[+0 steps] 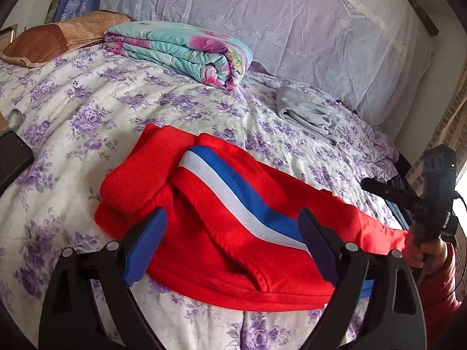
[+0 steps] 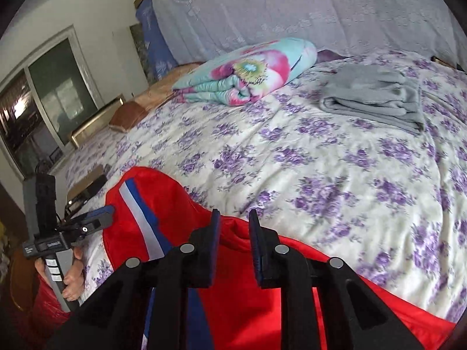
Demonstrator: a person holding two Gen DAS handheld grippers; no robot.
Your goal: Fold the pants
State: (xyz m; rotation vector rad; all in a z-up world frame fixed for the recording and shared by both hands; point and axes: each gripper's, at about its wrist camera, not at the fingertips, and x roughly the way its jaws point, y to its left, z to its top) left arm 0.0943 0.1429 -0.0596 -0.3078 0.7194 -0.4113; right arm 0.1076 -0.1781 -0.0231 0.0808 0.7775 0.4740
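Left gripper (image 1: 233, 227): jaws spread wide above red pants (image 1: 221, 233), gripping nothing. Right gripper (image 2: 233, 233): jaws narrowly parted over pants, nothing visibly pinched.

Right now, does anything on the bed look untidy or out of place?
Only the red pants: they lie bunched and half folded, the waistband doubled over crookedly and the white-blue stripe running slanted. The gray garment and the floral quilt are folded neatly. Nothing looks spilled or damaged.
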